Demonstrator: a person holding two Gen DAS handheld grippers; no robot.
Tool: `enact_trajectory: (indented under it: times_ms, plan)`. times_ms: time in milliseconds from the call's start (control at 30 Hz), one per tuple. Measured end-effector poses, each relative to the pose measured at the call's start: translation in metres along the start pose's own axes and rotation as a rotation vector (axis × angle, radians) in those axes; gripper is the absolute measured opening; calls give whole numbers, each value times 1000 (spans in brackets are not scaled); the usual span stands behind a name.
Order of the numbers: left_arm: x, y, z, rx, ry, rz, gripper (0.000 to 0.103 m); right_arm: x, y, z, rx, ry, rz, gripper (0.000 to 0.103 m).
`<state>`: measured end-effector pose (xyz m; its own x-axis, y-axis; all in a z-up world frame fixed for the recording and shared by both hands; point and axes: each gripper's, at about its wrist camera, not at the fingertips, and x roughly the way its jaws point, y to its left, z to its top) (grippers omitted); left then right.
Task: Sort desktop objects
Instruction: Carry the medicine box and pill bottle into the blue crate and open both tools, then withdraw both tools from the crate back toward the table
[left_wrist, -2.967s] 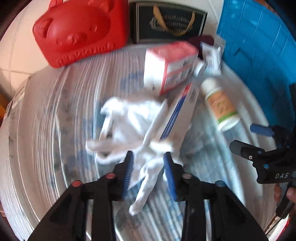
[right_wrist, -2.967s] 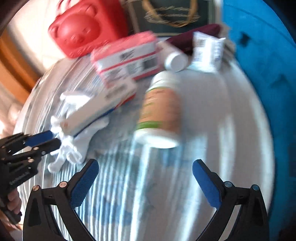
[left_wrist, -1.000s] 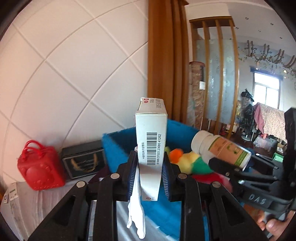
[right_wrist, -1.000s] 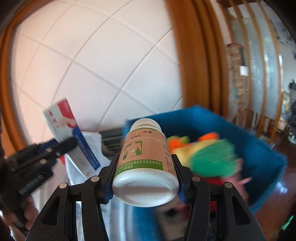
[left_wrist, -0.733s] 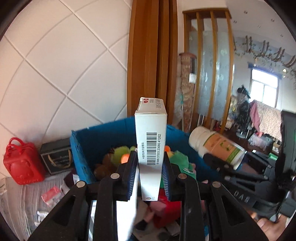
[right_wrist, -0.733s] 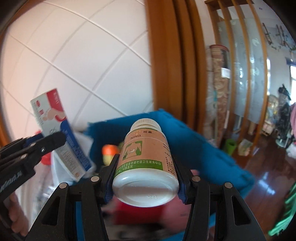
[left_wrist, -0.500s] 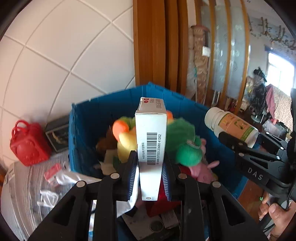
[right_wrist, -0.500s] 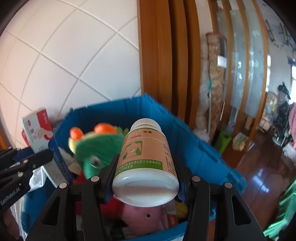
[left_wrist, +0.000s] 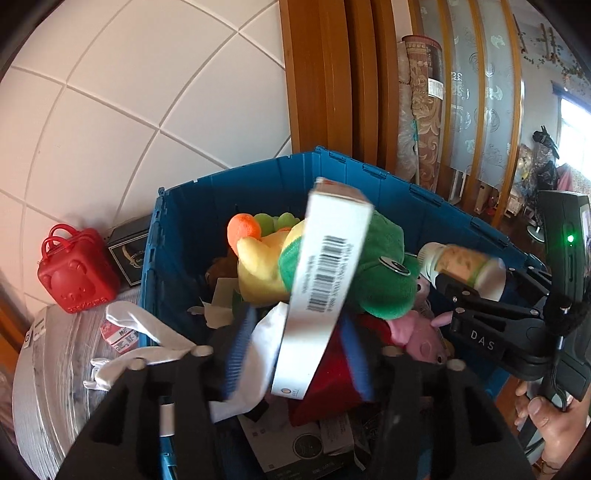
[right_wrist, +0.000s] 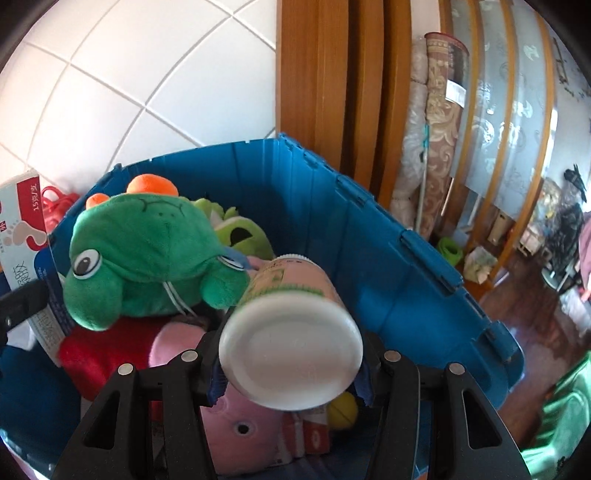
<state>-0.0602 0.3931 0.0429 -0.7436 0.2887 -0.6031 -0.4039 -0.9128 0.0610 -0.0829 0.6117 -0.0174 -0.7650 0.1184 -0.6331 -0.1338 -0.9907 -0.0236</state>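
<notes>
Over the blue crate (left_wrist: 236, 173), my left gripper (left_wrist: 295, 350) has its jaws opening. The white barcode box (left_wrist: 325, 288) leans to the right between them, free of the blue pads (left_wrist: 236, 350). A white glove (left_wrist: 147, 332) hangs at the left jaw, over the crate's rim. My right gripper (right_wrist: 291, 384) also hovers over the crate (right_wrist: 388, 277), jaws opening. The tan-labelled white bottle (right_wrist: 291, 347) tips nose-down between them, blurred, its base toward the camera. In the left wrist view the bottle (left_wrist: 461, 266) shows at the right, above the plush toys.
The crate is full of plush toys, a green one (right_wrist: 147, 258) on top, with cartons underneath. Left of the crate, on the striped table (left_wrist: 48, 369), are a red bear case (left_wrist: 74, 273), a dark gift box (left_wrist: 129, 247) and a small packet (left_wrist: 120, 332). A tiled wall and a wooden post stand behind.
Both pairs of jaws have spread. The barcode box, upright before, now leans right; the bottle has tipped forward and down. Both grippers have dipped closer to the crate's contents.
</notes>
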Motion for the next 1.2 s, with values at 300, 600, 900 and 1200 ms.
enact_trajectory:
  times_ms: [300, 600, 900, 1200]
  plan:
    - [-27, 6, -7, -1, -95, 14, 80, -23, 3, -3, -17, -59, -2, 103]
    - [-52, 33, -21, -50, -137, -1, 80, -75, 23, -5, -3, -149, 32, 103]
    - [-73, 109, -51, -105, -163, -2, 80, -123, 102, -1, -27, -263, 105, 103]
    - [-71, 238, -99, -124, -111, 45, 80, -136, 223, -4, -50, -300, 185, 103]
